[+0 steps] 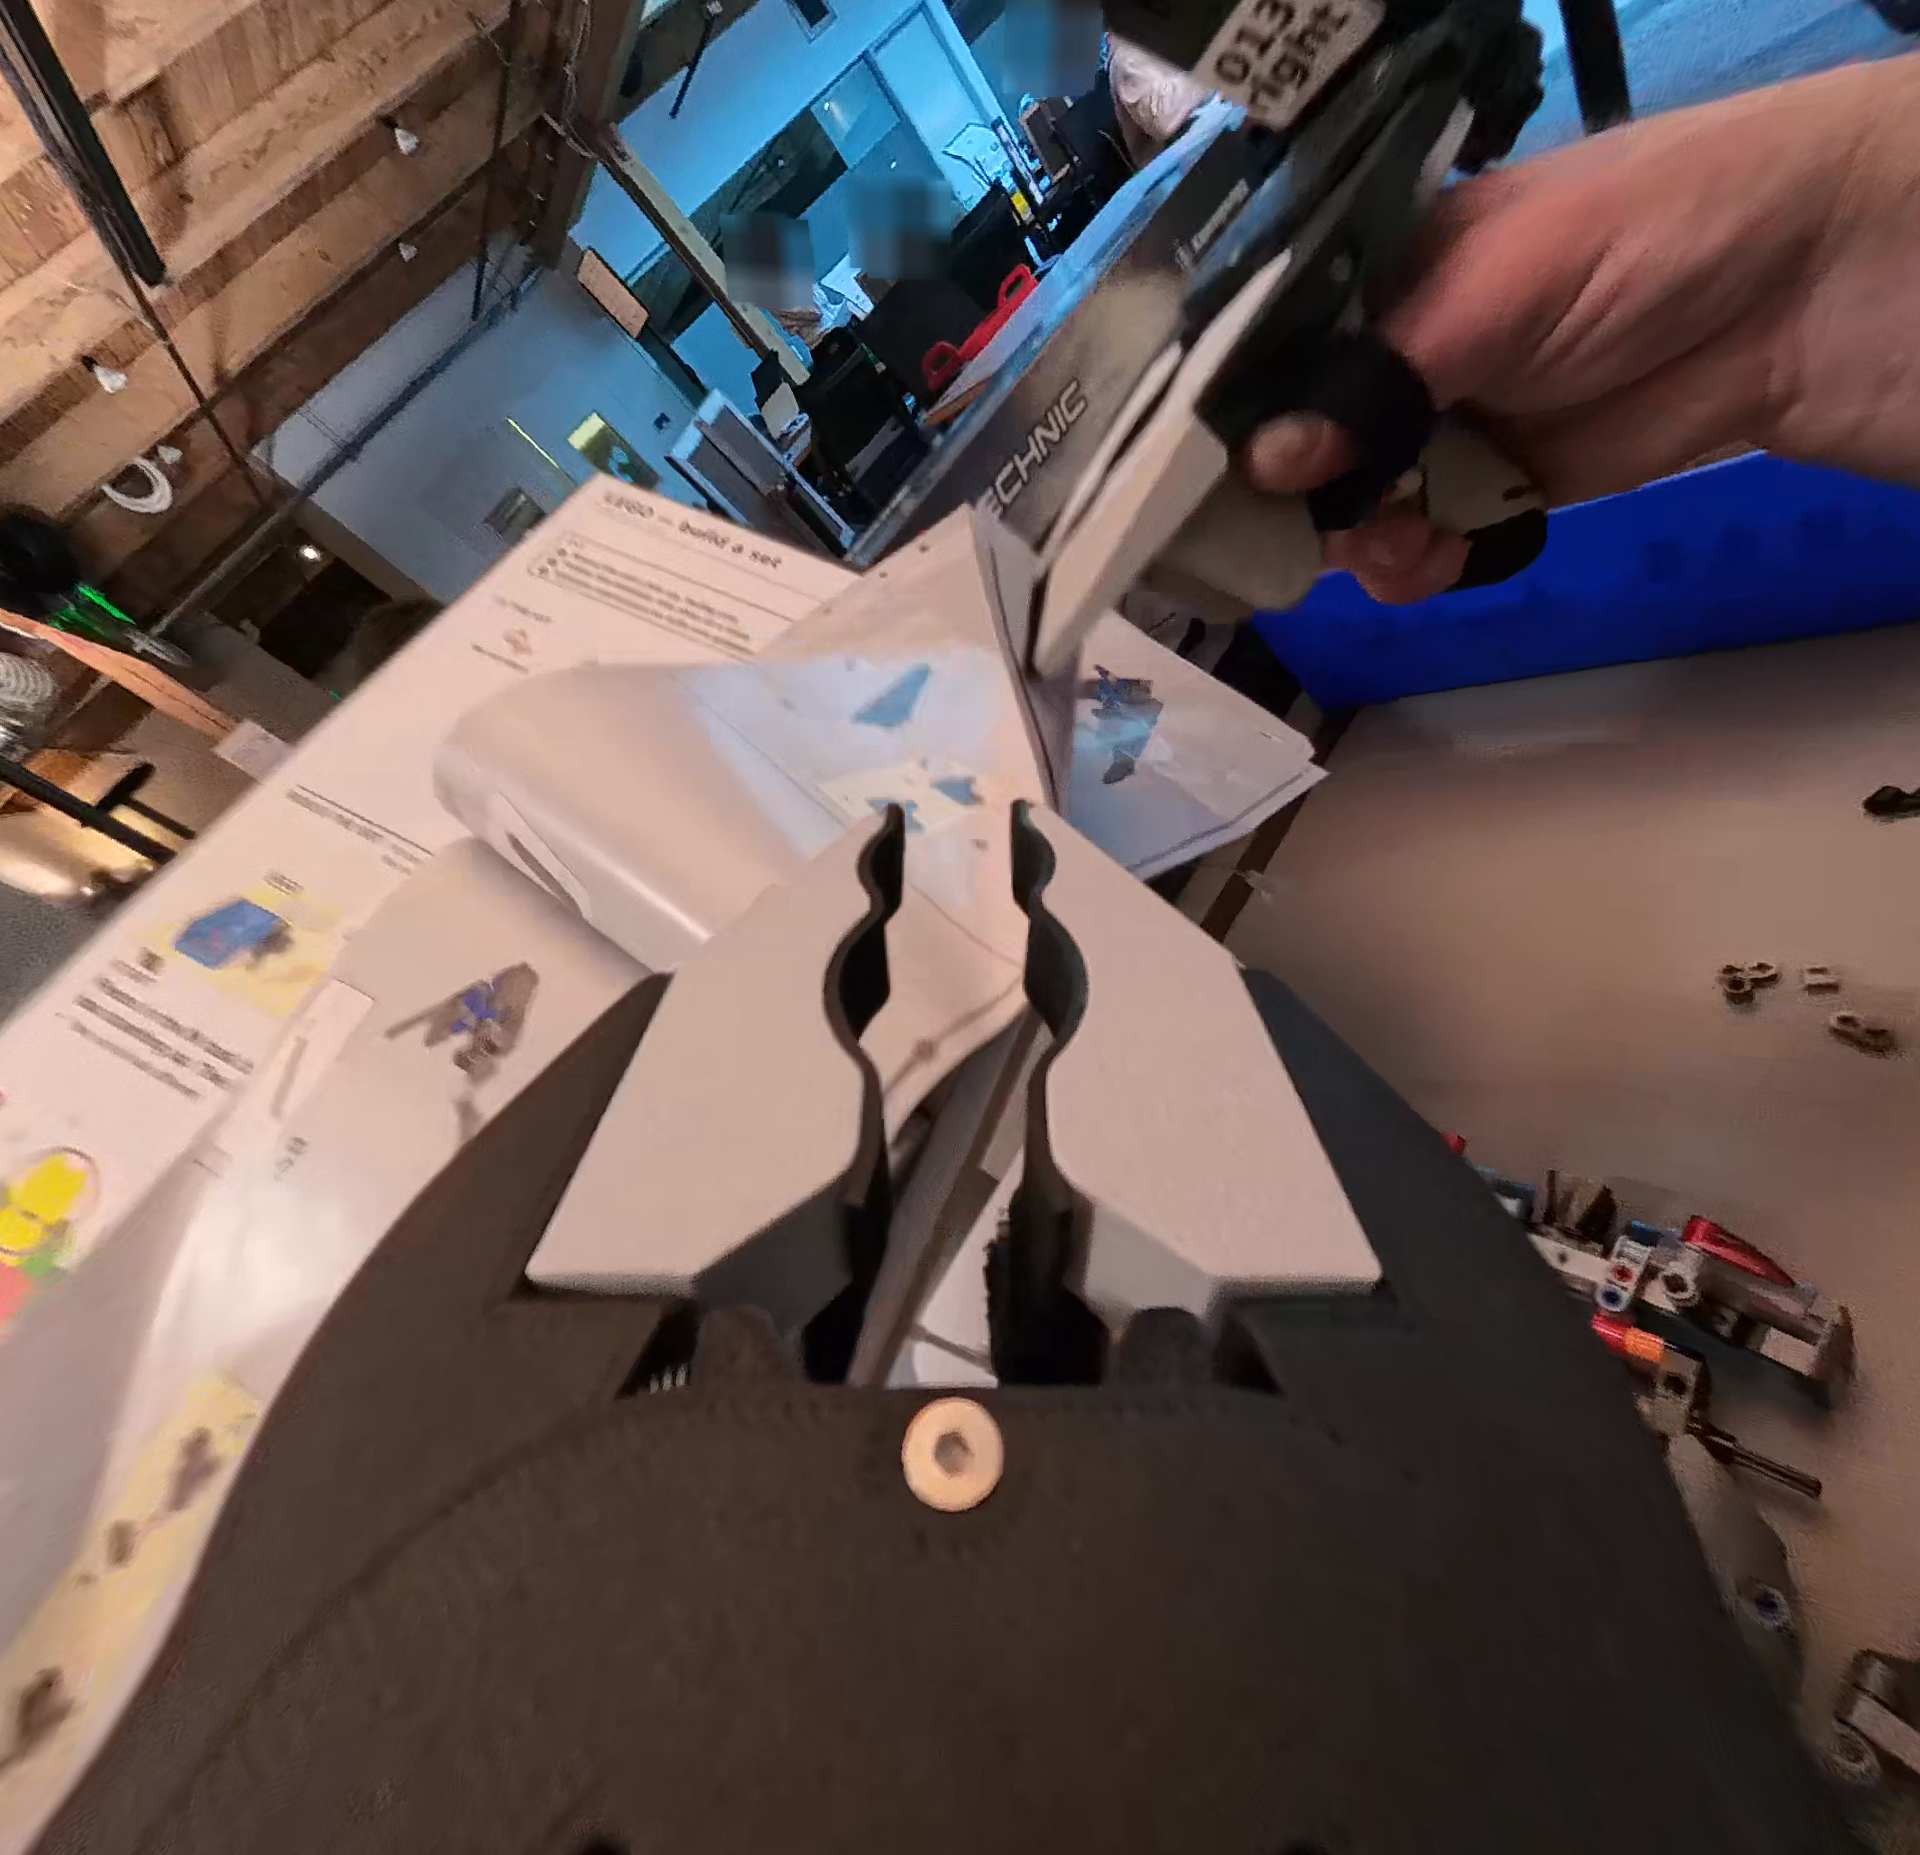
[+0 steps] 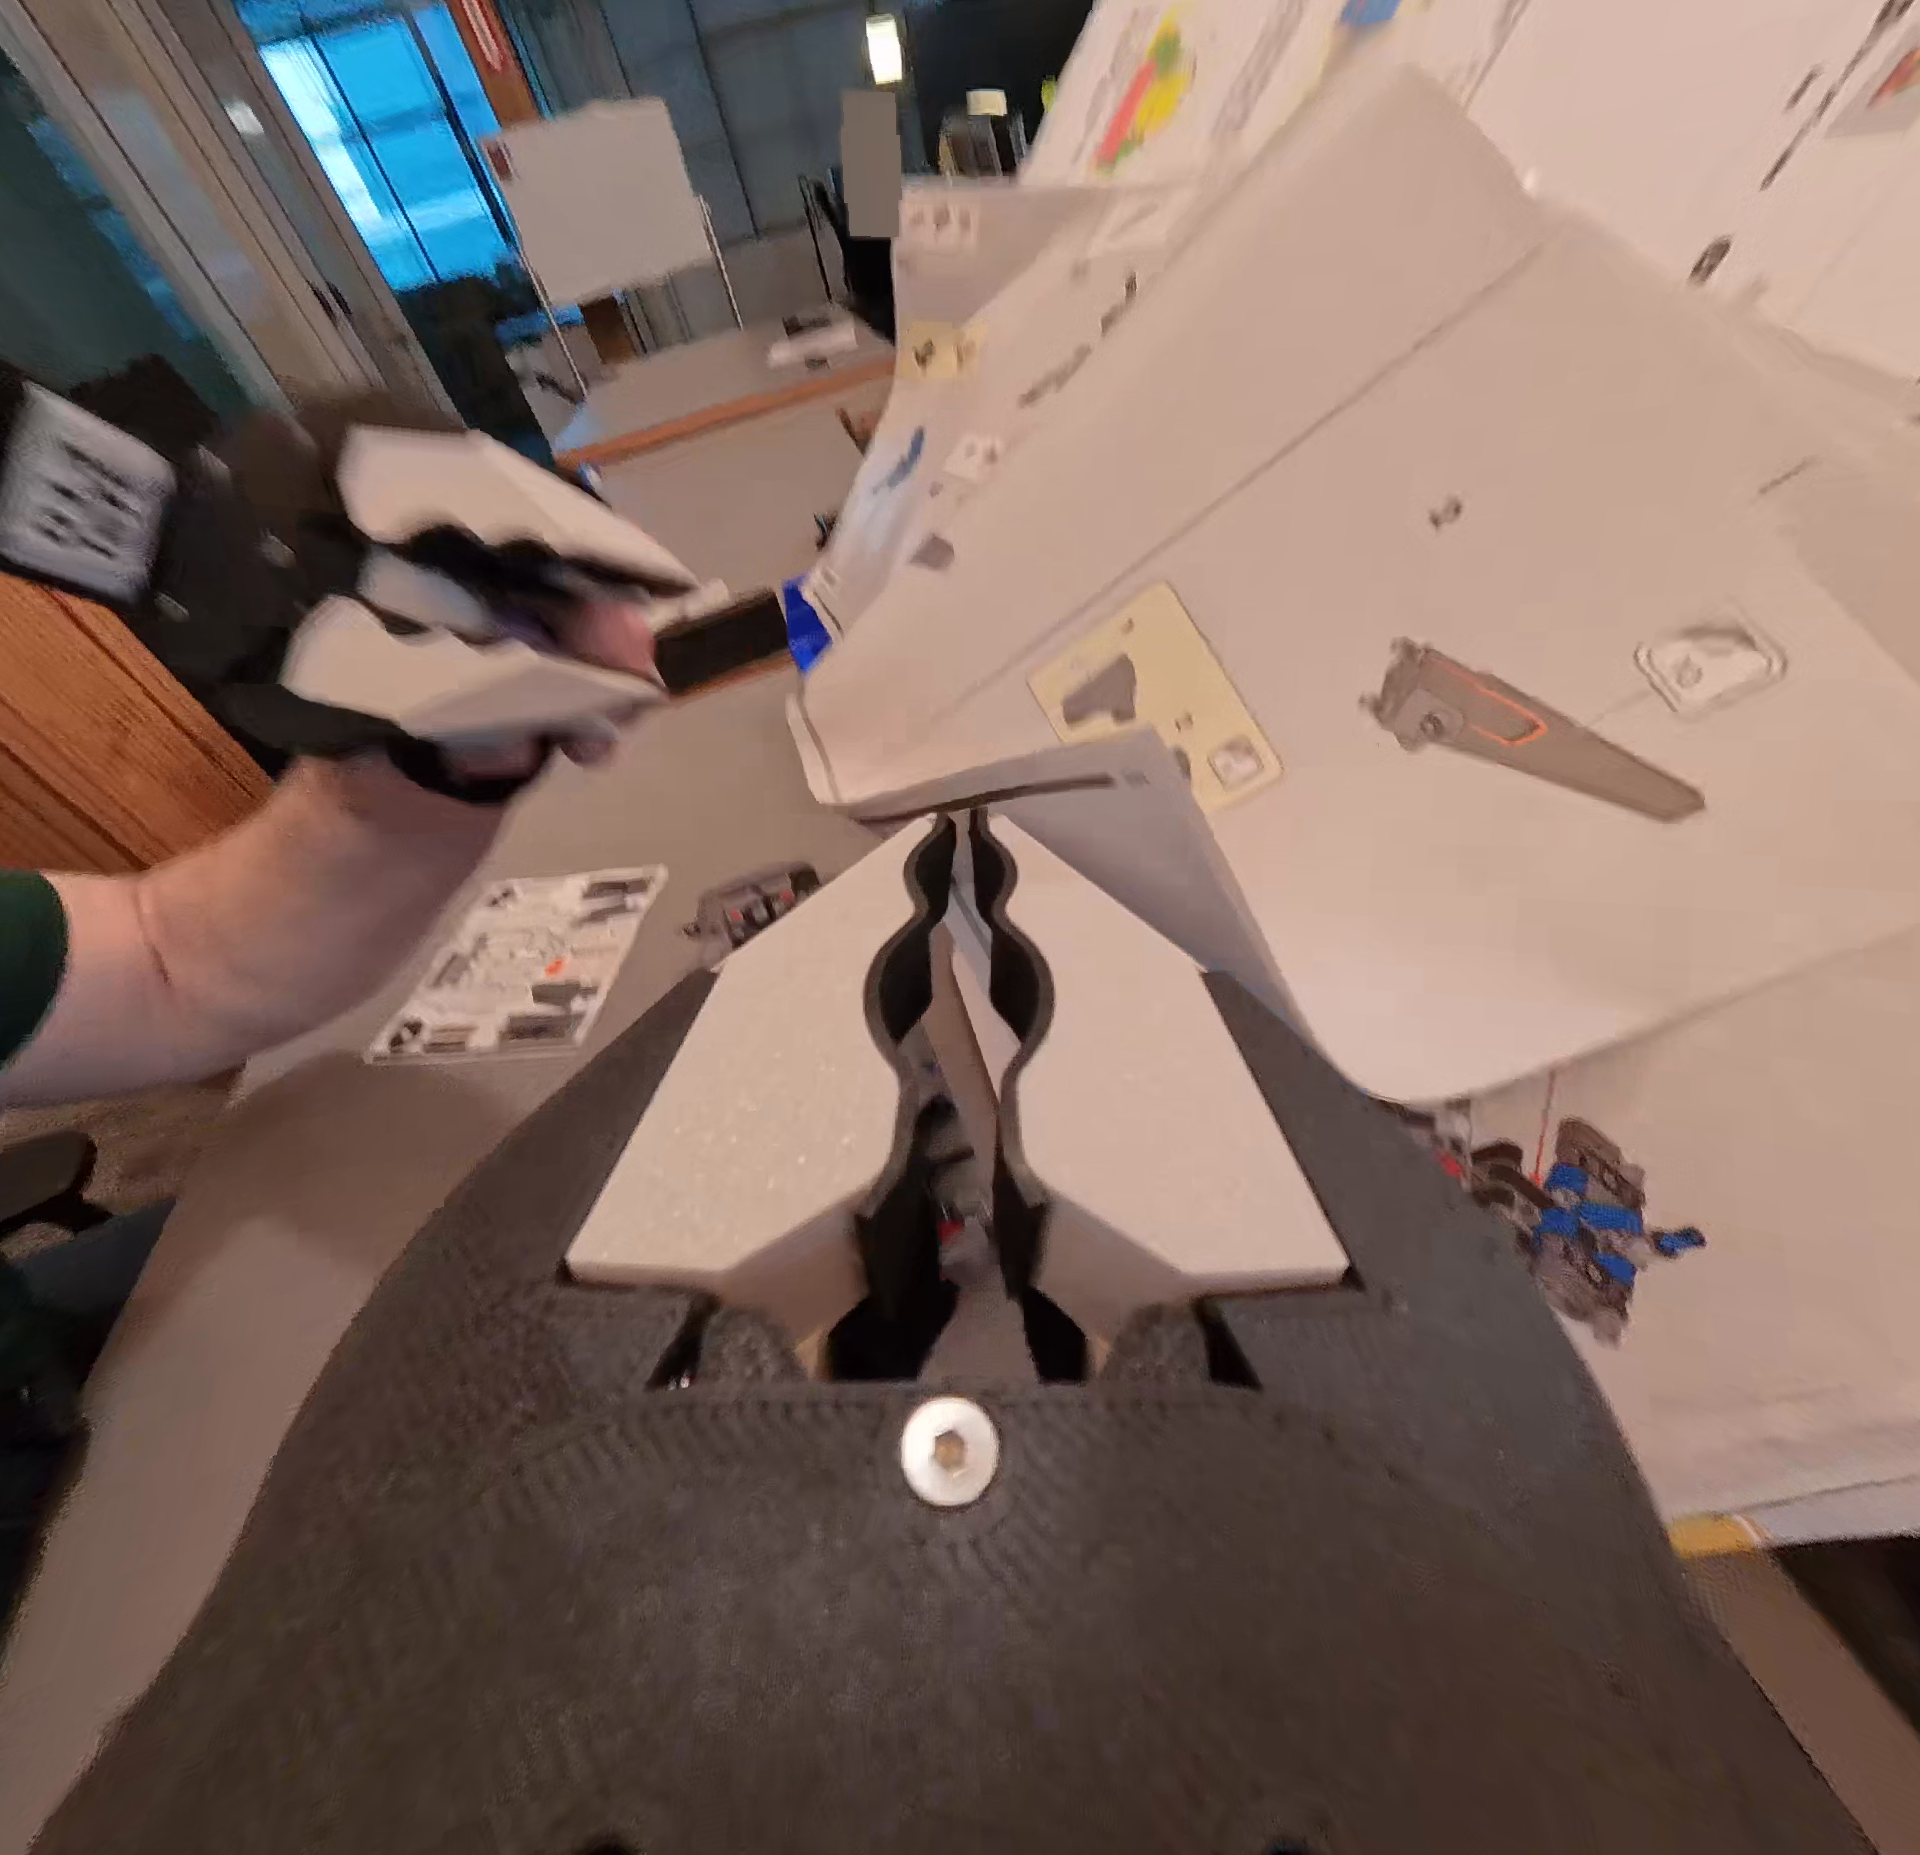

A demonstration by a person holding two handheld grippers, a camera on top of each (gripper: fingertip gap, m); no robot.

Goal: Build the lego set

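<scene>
Item: instruction booklet [image 1: 1039, 756], white pages with printed build diagrams, lying open and partly lifted on the grey table [image 1: 1558, 870], on top of larger printed sheets [image 1: 343, 818].

Item: right gripper [image 2: 961, 829]. Fingers nearly closed, pinching the edge of one booklet page; the sheet runs down the slot between them and curls up and away to the right. From the left wrist view the same gripper [image 1: 1049, 652] comes down from above, its tips at the page's upper corner, a hand [image 1: 1662, 278] wrapped round its handle.

Item: left gripper [image 1: 956, 818]. Fingers apart with a clear gap, grasping nothing that I can confirm; a page edge seems to pass low between them, but I cannot tell if it is touched. Tips hover over the booklet's centre fold.

Item: partly built model [image 1: 1704, 1296], grey with red and orange pieces, on the table to the right, well apart from the booklet. Loose small parts [image 1: 1797, 995] lie scattered beyond it. A sticker sheet [image 2: 520, 964] lies flat on the table.

Step in hand, by my judgement: turning a page to find the next build stage. To do it well:
- keep the pinch on one sheet only, near the edge;
- carry it over in an arc about the fold, not straight up, which risks tearing at the staples;
- let the left gripper press the facing pages flat so the booklet does not slide.
</scene>
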